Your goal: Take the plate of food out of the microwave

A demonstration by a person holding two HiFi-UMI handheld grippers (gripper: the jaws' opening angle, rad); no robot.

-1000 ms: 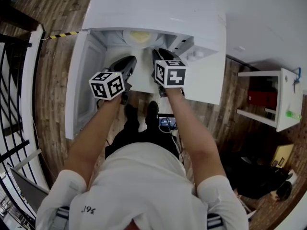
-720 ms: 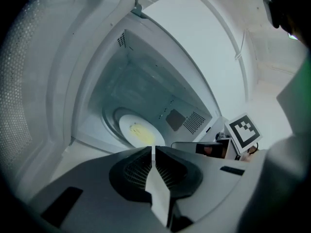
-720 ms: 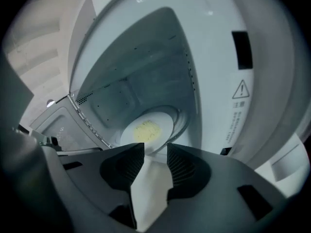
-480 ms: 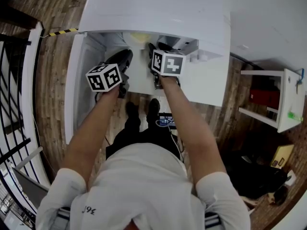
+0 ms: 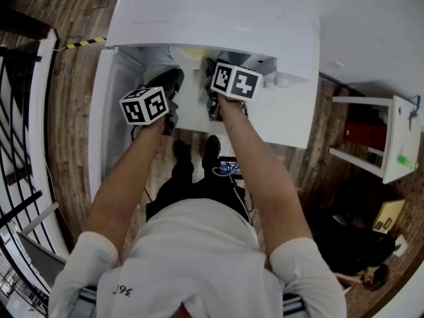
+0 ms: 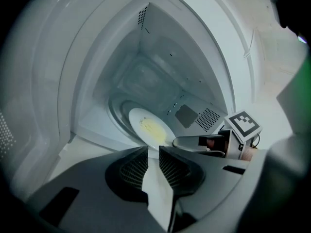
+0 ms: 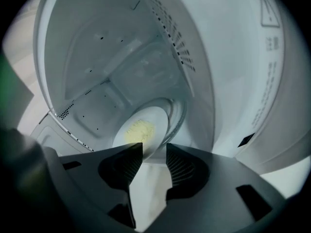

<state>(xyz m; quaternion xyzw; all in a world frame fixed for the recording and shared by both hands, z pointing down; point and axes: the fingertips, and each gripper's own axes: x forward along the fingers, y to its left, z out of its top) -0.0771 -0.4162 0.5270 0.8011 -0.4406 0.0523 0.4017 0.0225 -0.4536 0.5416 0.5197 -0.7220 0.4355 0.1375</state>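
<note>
Microwave (image 5: 212, 18) interior: plate (image 7: 141, 127) just beyond right tongs (image 7: 154, 147), jaws just opened, nothing between.

Inside the microwave (image 6: 160, 72) you are seeing the turntable (image 6: 115, 115) carrying a white plate (image 6: 137, 118), with yellow food (image 6: 154, 129) lying on its middle

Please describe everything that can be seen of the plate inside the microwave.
The plate is round, white and smooth, perhaps ceramic, with pale yellow food spread at its middle. It lies flat on the glass turntable inside the open white microwave, not yet taken out. The right hand-held gripper, whose jaws have just been opening, stands at its near rim. The rim shows just beyond their tips, and no pad presses on it.
</note>
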